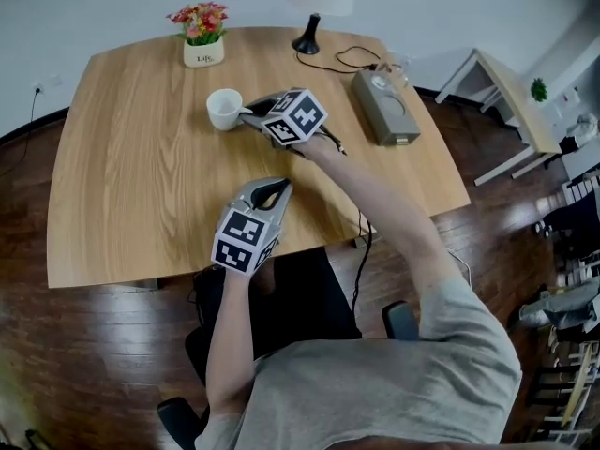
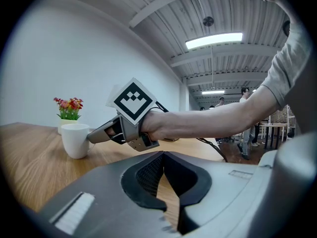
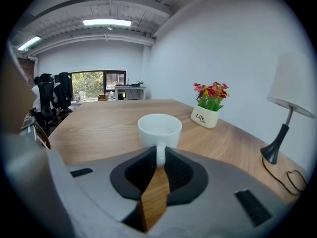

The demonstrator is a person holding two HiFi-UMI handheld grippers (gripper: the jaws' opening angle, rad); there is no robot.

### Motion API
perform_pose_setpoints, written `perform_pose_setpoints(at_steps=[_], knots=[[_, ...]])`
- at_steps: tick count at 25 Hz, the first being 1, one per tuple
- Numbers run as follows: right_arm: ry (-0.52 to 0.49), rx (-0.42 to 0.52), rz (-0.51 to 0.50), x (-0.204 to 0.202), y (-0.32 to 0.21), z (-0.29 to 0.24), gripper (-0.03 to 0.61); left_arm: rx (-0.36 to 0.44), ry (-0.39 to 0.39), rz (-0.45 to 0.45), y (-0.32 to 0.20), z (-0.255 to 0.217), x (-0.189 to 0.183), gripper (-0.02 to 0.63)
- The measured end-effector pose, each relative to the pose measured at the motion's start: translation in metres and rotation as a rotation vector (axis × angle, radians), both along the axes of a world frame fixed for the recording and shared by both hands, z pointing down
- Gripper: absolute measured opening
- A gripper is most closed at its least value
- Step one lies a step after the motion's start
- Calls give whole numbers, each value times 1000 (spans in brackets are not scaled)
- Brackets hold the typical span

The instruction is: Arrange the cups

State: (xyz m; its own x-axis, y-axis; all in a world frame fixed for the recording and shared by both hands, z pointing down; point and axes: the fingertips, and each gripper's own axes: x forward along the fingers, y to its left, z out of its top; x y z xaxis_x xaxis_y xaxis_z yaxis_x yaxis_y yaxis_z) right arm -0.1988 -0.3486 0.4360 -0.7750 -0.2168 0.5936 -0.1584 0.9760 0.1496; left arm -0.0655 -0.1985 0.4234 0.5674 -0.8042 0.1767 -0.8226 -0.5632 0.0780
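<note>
A white cup (image 1: 223,109) stands upright on the wooden table (image 1: 122,186), toward the far side. My right gripper (image 1: 246,113) reaches in from the cup's right and is shut on its handle. In the right gripper view the cup (image 3: 159,129) sits straight ahead, with the right gripper (image 3: 160,155) pinching the handle between its dark pads. My left gripper (image 1: 278,187) rests near the table's front edge, shut and holding nothing. In the left gripper view the left gripper (image 2: 163,155) points across the table at the cup (image 2: 75,140) and the right hand.
A flower pot (image 1: 202,52) stands at the far edge behind the cup. A black lamp base (image 1: 307,36) with a cable, a grey box (image 1: 384,108) and a clear glass (image 1: 394,68) occupy the far right. A chair sits below the front edge.
</note>
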Motion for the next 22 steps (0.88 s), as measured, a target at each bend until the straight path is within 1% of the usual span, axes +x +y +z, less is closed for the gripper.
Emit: perform_pose_setpoints(at_steps=[5, 11, 15, 18, 22], knots=[[-36, -15, -4, 32, 6, -3, 54, 5, 2, -7, -1, -2, -2, 9], [-107, -58, 80, 109, 12, -5, 54, 8, 2, -2, 1, -3, -2, 8], [-172, -86, 151, 164, 13, -14, 54, 8, 1, -6, 0, -3, -7, 8], [-237, -94, 209, 206, 10, -31, 54, 3, 3, -13, 1, -2, -10, 9], [-325, -48, 336, 282, -10, -74, 54, 3, 4, -3, 0, -4, -5, 9]])
